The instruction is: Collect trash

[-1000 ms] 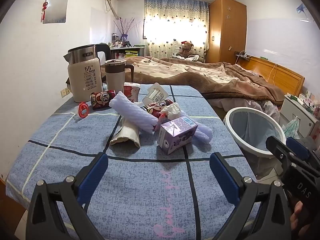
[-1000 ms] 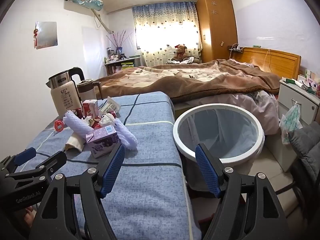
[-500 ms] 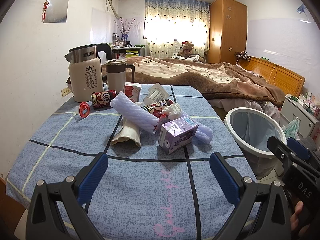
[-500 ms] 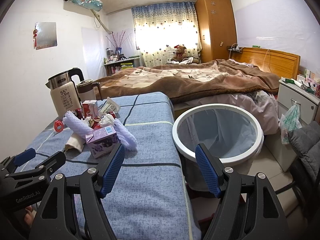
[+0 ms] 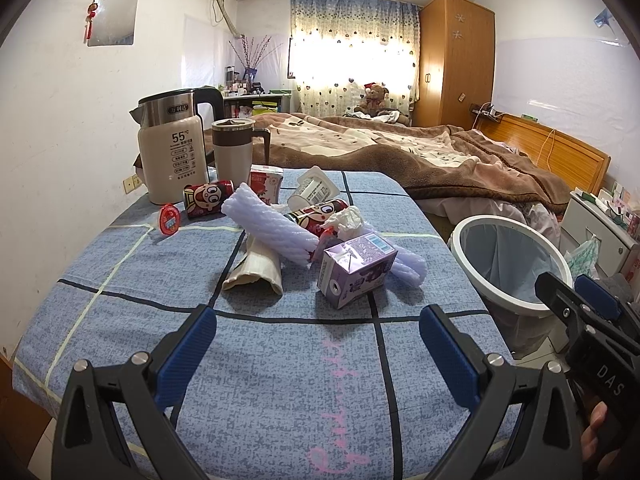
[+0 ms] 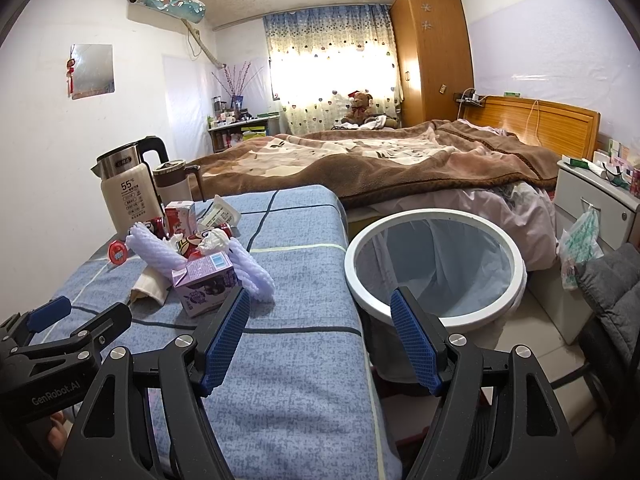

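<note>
A heap of trash lies mid-table: a purple drink carton [image 5: 356,270] [image 6: 206,280], white foam netting [image 5: 270,228] [image 6: 160,248], a crumpled tissue [image 5: 348,220], red cans [image 5: 208,198], a yoghurt cup [image 5: 314,190], a red-white carton [image 5: 264,180], a beige wrapper [image 5: 256,270] and a small red lid [image 5: 170,220]. My left gripper [image 5: 318,336] hovers open over the near tablecloth, short of the purple carton. My right gripper [image 6: 320,332] stands open at the table's right edge, beside the white-rimmed bin [image 6: 434,268] [image 5: 510,264] with its blue liner.
A kettle [image 5: 172,156] and a lidded mug [image 5: 234,148] stand at the table's back left. The blue checked cloth [image 5: 280,380] covers the table. Behind lies a bed with a brown blanket [image 5: 420,156]; a grey nightstand [image 6: 592,200] sits right of the bin.
Both views have shifted very slightly; the grippers stay open and the trash has not moved.
</note>
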`<state>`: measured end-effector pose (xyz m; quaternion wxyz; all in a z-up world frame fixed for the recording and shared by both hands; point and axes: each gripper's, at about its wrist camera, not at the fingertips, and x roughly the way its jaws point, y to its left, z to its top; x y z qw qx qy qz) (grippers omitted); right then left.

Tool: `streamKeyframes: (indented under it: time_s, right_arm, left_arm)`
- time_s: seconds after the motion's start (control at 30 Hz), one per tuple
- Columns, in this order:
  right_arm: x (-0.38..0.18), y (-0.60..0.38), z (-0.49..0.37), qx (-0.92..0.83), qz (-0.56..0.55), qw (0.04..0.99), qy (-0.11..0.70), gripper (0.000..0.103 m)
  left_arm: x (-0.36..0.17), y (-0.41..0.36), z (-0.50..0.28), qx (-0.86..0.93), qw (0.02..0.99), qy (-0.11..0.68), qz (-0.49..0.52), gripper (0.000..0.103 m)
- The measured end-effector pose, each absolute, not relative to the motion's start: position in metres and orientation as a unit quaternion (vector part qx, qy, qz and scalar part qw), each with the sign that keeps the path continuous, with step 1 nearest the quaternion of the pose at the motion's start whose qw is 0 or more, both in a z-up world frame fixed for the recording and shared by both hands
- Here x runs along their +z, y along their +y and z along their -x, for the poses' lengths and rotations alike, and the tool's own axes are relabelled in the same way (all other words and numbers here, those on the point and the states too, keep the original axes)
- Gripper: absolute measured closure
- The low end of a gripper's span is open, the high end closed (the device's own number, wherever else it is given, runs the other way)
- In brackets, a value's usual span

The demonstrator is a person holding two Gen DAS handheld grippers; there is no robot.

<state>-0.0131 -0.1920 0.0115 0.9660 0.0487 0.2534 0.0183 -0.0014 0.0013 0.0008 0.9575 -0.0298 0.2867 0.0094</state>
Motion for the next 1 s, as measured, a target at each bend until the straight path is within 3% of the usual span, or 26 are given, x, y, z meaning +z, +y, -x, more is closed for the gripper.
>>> streamKeyframes:
  time_s: [1.0]
  right_arm:
    - [0.0114, -0.1911, 0.0131, 0.018, -0.048, 0.966, 0.252, 0.03]
  left_arm:
    - [0.0016, 0.0019, 0.0038, 0.009, 0.957, 0.287, 0.029, 0.0]
